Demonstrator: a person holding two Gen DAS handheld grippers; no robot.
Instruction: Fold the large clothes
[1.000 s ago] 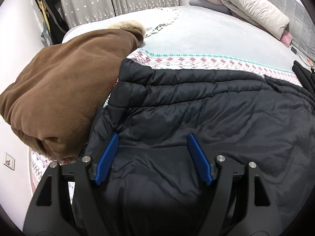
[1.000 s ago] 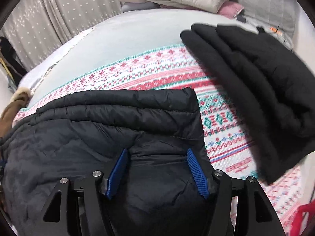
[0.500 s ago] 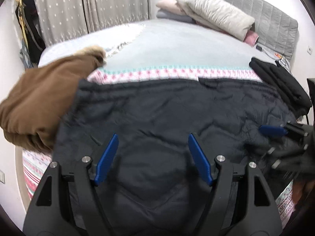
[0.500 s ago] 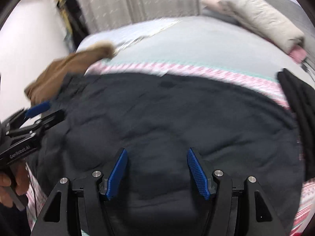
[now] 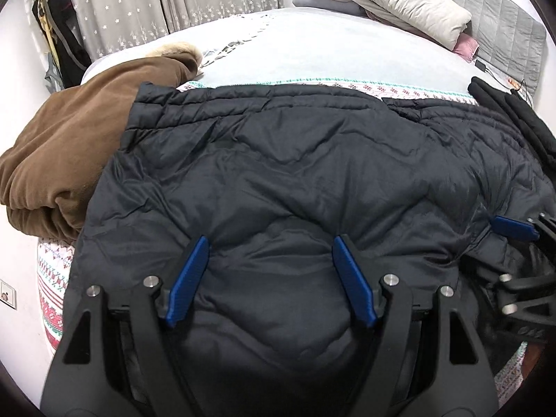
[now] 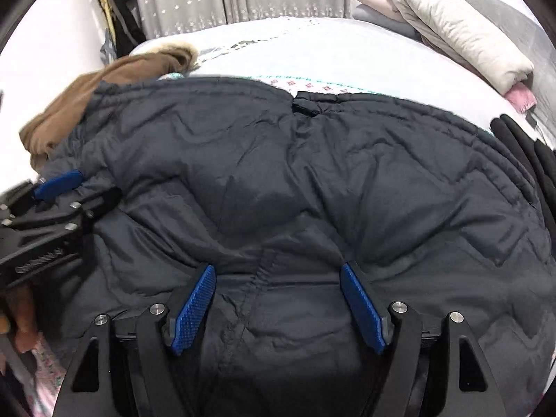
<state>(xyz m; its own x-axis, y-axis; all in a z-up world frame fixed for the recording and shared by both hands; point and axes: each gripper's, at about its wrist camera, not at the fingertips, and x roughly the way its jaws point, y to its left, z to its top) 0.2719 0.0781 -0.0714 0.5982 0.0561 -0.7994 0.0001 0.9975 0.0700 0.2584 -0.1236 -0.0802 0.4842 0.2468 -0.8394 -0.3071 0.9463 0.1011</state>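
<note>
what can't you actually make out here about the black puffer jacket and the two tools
- Near hem of the black puffer jacket: both wrist views, hidden behind each tool's own body and cut off by the bottom edge.
- Right tool: in the left wrist view only one blue finger shows at the right edge.
- Left tool: blurred at the left edge of the right wrist view.
- What lies under the jacket on the patterned blanket: covered.

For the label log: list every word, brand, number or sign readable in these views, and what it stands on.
None can be read.
Left gripper, seen in the right wrist view: pale lettering along its black body, too blurred to read.
Right gripper, seen in the left wrist view: faint marks on its body, too small to read.
Black padded jacket: no visible label.
</note>
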